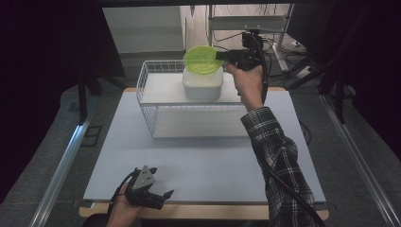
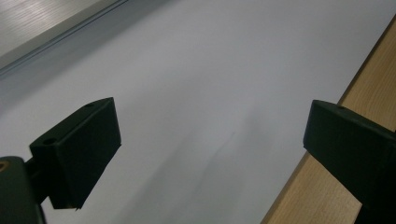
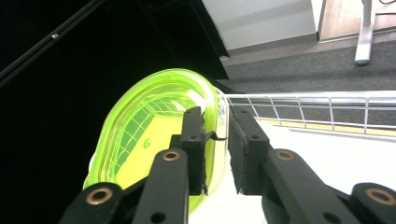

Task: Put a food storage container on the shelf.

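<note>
Right hand-held gripper (image 3: pixel 215 154), jaws slightly apart astride the green lid's (image 1: pixel 202 58) rim, should seat it level on the white container (image 1: pixel 202 84); left hand-held gripper (image 1: pixel 158 196) idles agape.

A pale blue mat (image 2: pixel 196 70) spreads beneath and between the jaws of the left gripper (image 2: pixel 210 154). The table's wooden edge (image 2: pixel 308 198) passes under the right-hand jaw. A metal rail (image 2: pixel 46 23) lies far beyond the left-hand jaw.
</note>
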The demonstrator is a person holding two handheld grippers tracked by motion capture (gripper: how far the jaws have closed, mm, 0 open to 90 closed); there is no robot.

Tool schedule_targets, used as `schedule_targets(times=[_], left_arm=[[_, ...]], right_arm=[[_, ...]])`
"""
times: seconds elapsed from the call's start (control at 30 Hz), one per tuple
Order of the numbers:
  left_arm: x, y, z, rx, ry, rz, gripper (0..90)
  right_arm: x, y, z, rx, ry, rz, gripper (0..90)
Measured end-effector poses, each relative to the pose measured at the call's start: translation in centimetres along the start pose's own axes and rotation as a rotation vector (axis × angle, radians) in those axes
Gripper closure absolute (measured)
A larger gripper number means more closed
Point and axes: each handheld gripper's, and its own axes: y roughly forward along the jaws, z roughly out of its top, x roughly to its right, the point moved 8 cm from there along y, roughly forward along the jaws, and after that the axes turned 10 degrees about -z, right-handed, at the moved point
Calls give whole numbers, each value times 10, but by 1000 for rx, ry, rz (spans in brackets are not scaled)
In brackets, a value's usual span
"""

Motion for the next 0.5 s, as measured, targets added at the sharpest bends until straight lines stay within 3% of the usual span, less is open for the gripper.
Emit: schedule_targets(times=[0.2, 0.5], left_arm=[[1, 0, 0, -4, 4, -1, 37], [1, 0, 0, -3, 5, 0, 37]], right_arm=[[3, 4, 0, 6, 11, -14, 713], [3, -4, 2, 34, -21, 43, 404]])
